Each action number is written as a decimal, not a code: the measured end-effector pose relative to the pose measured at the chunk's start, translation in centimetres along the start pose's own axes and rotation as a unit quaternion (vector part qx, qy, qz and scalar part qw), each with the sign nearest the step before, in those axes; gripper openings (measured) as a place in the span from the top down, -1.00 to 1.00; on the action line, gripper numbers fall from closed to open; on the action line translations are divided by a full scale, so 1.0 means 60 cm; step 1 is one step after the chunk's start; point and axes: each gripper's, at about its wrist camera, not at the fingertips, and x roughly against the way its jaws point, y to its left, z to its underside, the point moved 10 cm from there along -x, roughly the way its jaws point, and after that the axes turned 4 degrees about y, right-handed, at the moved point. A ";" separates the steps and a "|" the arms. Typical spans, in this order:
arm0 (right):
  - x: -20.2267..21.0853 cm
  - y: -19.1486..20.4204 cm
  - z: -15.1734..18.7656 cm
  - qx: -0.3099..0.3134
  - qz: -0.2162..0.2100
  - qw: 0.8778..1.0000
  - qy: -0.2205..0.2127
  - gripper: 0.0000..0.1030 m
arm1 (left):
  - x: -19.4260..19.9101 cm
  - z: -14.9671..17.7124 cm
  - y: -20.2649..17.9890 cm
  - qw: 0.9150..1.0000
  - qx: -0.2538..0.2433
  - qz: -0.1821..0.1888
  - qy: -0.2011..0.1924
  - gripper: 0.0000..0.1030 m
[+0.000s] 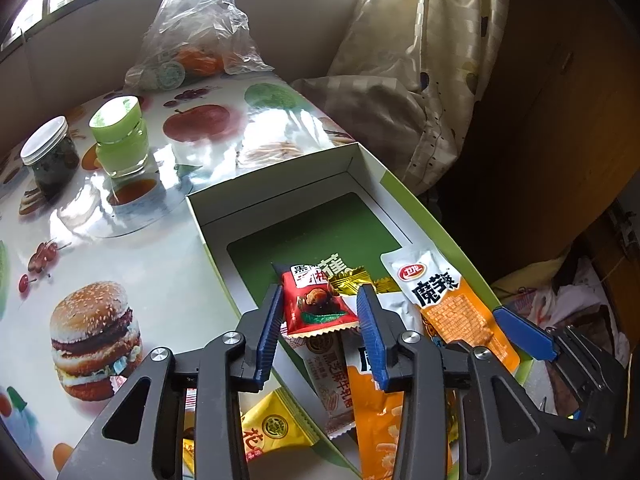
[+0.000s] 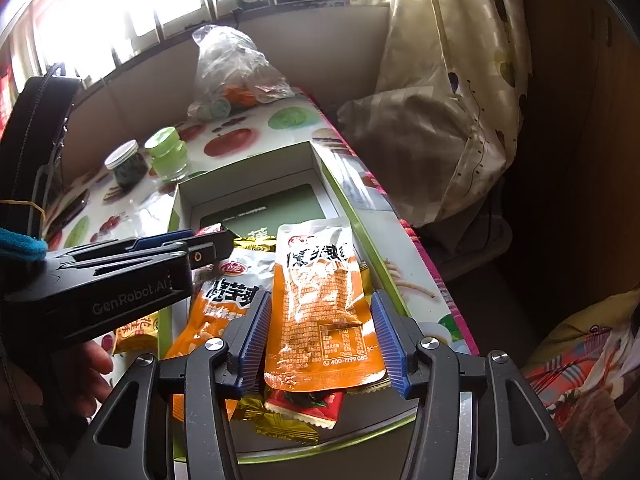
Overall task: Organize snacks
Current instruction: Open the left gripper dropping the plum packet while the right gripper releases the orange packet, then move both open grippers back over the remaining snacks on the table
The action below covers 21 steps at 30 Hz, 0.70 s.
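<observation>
Both my grippers hang over the open box (image 1: 352, 168) on the fruit-print table (image 1: 160, 248). My left gripper (image 1: 320, 316) is parted around the red packet (image 1: 316, 300), pads not squeezing it; my right gripper (image 2: 320, 336) stands wide around an orange pouch (image 2: 320, 308). Two orange pouches in there, plus gold wrappers. Two jars (image 1: 120, 140) and a plastic bag (image 1: 196, 28) sit behind, clear of me.

Snack packets (image 1: 316, 300) piled in near end of open box (image 1: 280, 190) on table (image 1: 168, 280). Two jars (image 1: 120, 140) left-behind box; plastic bag (image 1: 196, 28) at far edge.
</observation>
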 end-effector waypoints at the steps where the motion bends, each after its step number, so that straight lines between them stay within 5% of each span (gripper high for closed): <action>1: 0.000 0.000 0.000 -0.002 -0.001 1.000 -0.001 -0.02 | 0.001 0.000 0.002 1.000 0.001 -0.001 -0.001 0.16; 21: 0.023 -0.003 -0.001 -0.017 0.008 1.000 -0.018 -0.09 | 0.037 0.004 0.002 1.000 -0.002 -0.014 -0.024 0.05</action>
